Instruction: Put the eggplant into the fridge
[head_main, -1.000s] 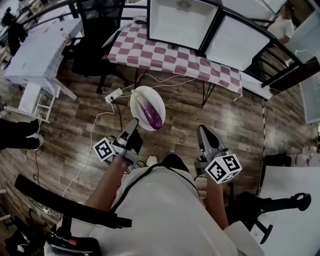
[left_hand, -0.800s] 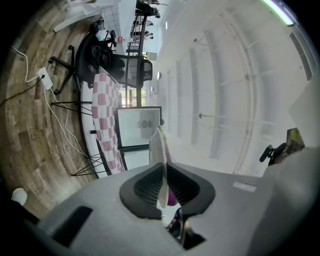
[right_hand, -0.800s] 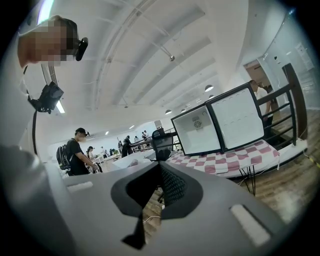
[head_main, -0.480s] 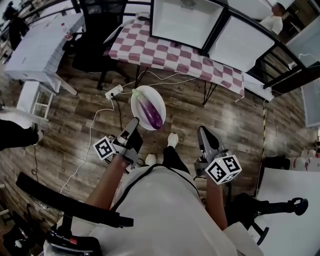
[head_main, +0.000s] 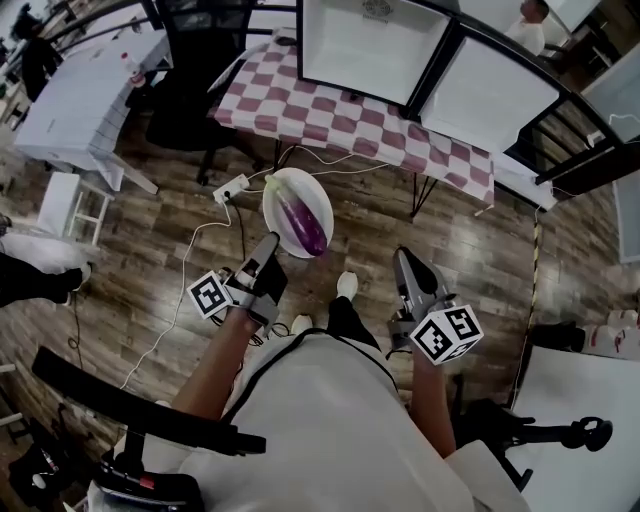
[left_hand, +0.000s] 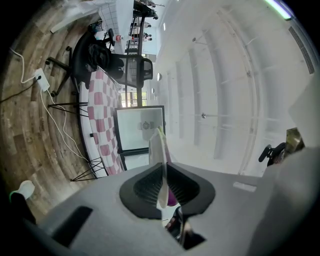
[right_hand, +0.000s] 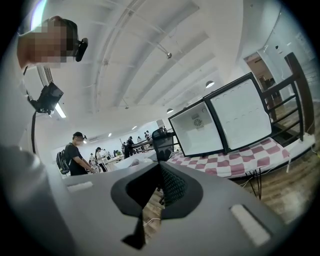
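My left gripper (head_main: 268, 244) is shut on the near rim of a white plate (head_main: 283, 193) and holds it out over the wooden floor. A purple eggplant (head_main: 304, 228) lies on the plate. In the left gripper view the plate (left_hand: 158, 155) shows edge-on between the jaws, with a bit of purple eggplant (left_hand: 172, 196) behind it. My right gripper (head_main: 403, 258) hangs to the right, shut and with nothing in it. Ahead stands the fridge (head_main: 370, 45), a white-lined box with a black frame on a checkered table; it also shows in the right gripper view (right_hand: 197, 131).
The pink-and-white checkered table (head_main: 300, 108) has thin metal legs. A power strip (head_main: 230, 187) and white cables lie on the floor before it. A black office chair (head_main: 195, 75) and a white table (head_main: 80, 95) stand at left. A person (right_hand: 75, 152) stands far off.
The person has stepped towards the checkered table, one foot now showing. Both grippers moved along with the body. The plate with the eggplant stays in the left grip.
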